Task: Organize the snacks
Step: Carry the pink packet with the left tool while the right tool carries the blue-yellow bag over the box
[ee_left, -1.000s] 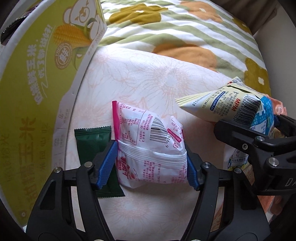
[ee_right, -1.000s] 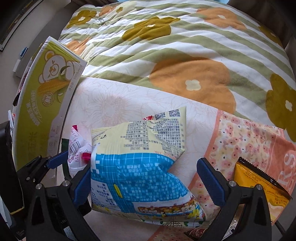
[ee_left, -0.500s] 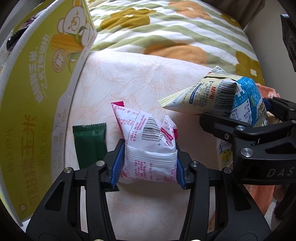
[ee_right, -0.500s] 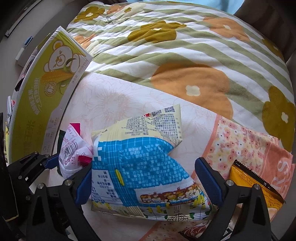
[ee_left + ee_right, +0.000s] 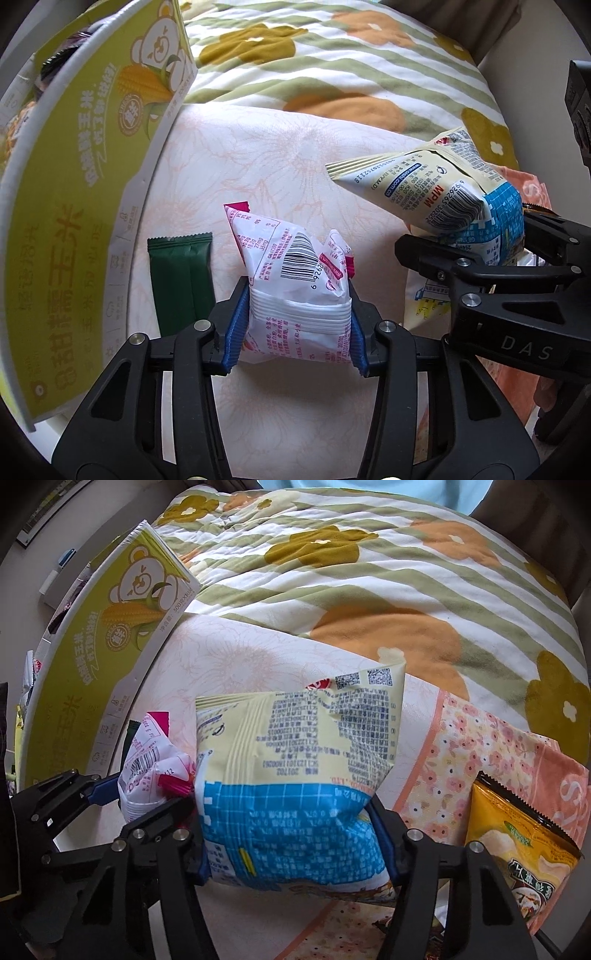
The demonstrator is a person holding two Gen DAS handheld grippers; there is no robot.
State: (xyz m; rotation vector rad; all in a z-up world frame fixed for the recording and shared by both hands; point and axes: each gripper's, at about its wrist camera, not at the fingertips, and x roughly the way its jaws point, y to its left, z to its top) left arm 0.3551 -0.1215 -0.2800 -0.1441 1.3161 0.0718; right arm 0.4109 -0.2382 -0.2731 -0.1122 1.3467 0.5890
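1. While both tongs point steeply down at the bed, each has its own packet: left tongs [image 5: 297, 328] are clamped on the pink pack [image 5: 295, 291], pads pinching its lower half so the top bulges.
2. Right tongs [image 5: 295, 834] have just been closing and now squeeze the blue bag [image 5: 295, 775] across its middle; the sides crumple at the pads, so it reads as gripped.
3. Both packs look slightly clear of the bed sheet [image 5: 295, 155], probably lifted for carrying.
4. Green sachet [image 5: 181, 280] lies flat just left of the left tongs, untouched.
5. Corn box [image 5: 74, 206] stands further left of the left tongs, side toward us; likely the bin for the snacks, though its opening is barely visible.
6. Yellow bag [image 5: 517, 838] sits right of the right tongs, still loose.
7. Two-handed grab likely saves a trip.
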